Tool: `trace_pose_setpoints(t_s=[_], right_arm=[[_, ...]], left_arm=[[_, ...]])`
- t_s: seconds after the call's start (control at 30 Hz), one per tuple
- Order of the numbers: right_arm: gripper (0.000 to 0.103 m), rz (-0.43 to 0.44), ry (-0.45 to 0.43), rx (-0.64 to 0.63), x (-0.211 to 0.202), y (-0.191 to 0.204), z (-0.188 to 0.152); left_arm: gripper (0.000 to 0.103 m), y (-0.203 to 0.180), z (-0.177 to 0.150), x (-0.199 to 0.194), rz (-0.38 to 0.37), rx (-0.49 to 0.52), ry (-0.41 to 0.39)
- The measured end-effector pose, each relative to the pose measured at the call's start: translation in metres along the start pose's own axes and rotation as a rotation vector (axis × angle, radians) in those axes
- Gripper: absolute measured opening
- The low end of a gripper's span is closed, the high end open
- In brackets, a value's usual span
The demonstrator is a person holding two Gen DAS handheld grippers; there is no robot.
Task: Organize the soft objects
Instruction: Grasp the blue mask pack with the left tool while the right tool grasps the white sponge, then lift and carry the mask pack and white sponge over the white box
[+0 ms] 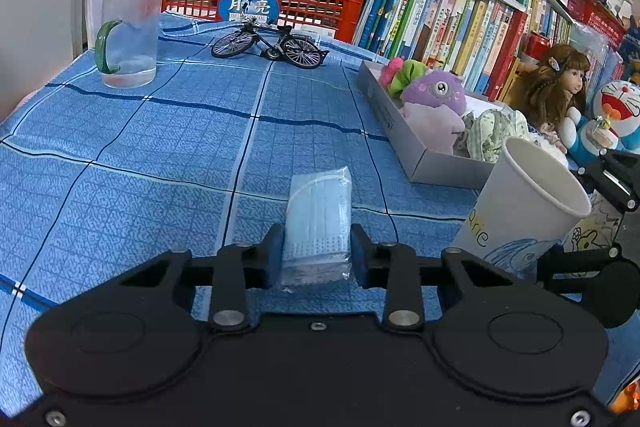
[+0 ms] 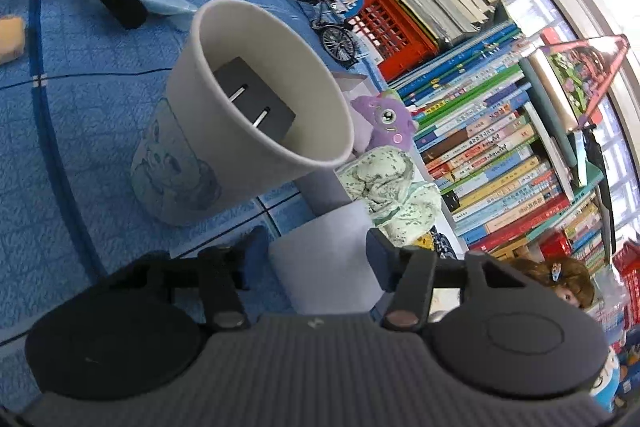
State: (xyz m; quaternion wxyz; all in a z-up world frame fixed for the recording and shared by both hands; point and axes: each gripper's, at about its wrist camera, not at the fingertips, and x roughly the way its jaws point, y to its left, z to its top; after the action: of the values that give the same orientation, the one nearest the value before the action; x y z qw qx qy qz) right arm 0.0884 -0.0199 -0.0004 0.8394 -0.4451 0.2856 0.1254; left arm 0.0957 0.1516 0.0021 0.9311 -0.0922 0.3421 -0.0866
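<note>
The left gripper's [image 1: 317,251] fingers pinch a wrapped pack of face masks [image 1: 318,227] lying on the tabletop [image 1: 140,155]. The right gripper's [image 2: 316,247] fingers are spread around the near corner of the gray box [image 2: 328,259] of soft toys, beside a paper cup [image 2: 256,115].

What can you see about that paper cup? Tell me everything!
The paper cup is white with a pale blue cartoon drawing low on its side. It stands upright on the blue checked cloth, open mouth up, beside the grey box. A dark plug with two metal prongs lies inside. No gripper touches it.
</note>
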Motion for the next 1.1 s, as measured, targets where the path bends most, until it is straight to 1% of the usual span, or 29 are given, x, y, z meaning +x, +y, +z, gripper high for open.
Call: trace_pose_setpoints(t_s=[0.13, 0.5, 0.67, 0.8, 0.93, 1.1], right_arm=[[0.056, -0.018, -0.017, 0.040, -0.006, -0.004, 0.000], [0.057, -0.088, -0.104, 0.044, -0.030, -0.014, 0.005], [0.057, -0.108, -0.134, 0.075, -0.038, -0.024, 0.007], [0.058, -0.103, -0.159, 0.114, -0.048, -0.035, 0.009], [0.058, -0.108, -0.184, 0.157, -0.059, -0.052, 0.009], [0.058, -0.125, -0.197, 0.225, -0.064, -0.078, 0.007]], left_arm=[[0.032, -0.003, 0.002, -0.002, 0.000, -0.001, -0.006], [0.032, -0.023, 0.023, -0.016, -0.024, 0.029, -0.049], [0.032, -0.042, 0.040, -0.024, -0.039, 0.071, -0.080], [0.032, -0.060, 0.056, -0.027, -0.059, 0.108, -0.093], [0.032, -0.081, 0.072, -0.027, -0.067, 0.158, -0.103], [0.032, -0.106, 0.091, -0.024, -0.096, 0.197, -0.100]])
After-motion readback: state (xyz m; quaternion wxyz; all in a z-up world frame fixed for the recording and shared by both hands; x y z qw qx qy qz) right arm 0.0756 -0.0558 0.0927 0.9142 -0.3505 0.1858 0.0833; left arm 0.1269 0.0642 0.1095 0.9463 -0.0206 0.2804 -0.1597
